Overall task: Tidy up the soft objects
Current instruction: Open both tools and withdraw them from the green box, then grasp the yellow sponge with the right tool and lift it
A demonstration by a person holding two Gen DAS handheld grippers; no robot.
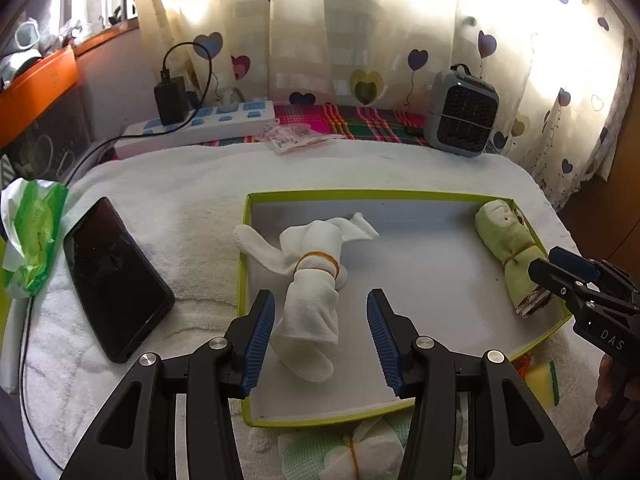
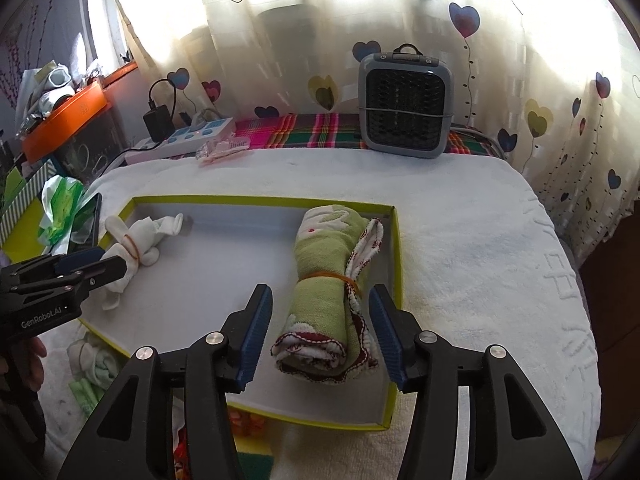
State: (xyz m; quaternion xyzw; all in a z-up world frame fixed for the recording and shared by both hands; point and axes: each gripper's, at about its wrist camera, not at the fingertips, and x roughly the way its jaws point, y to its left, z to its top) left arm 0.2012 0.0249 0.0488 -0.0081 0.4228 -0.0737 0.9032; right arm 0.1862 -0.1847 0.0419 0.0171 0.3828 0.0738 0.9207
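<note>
A shallow box with a lime-green rim (image 1: pixel 360 194) (image 2: pixel 256 199) lies on a white towel. At its left end rests a white cloth bundle (image 1: pixel 310 280) (image 2: pixel 130 250) tied with an orange rubber band. My left gripper (image 1: pixel 320 328) stands open around the bundle's near end, pads clear of it. At the box's right end lies a rolled green cloth (image 2: pixel 328 292) (image 1: pixel 510 250), also banded. My right gripper (image 2: pixel 320 328) is open astride that roll, not pressing it. Each gripper shows at the edge of the other's view.
A black phone (image 1: pixel 114 280) and a green packet (image 1: pixel 34 232) lie left of the box. A grey fan heater (image 2: pixel 404 106), a power strip (image 1: pixel 208 120) and plaid cloth sit at the back by the curtain. More banded bundles (image 1: pixel 356 454) lie before the box's near edge.
</note>
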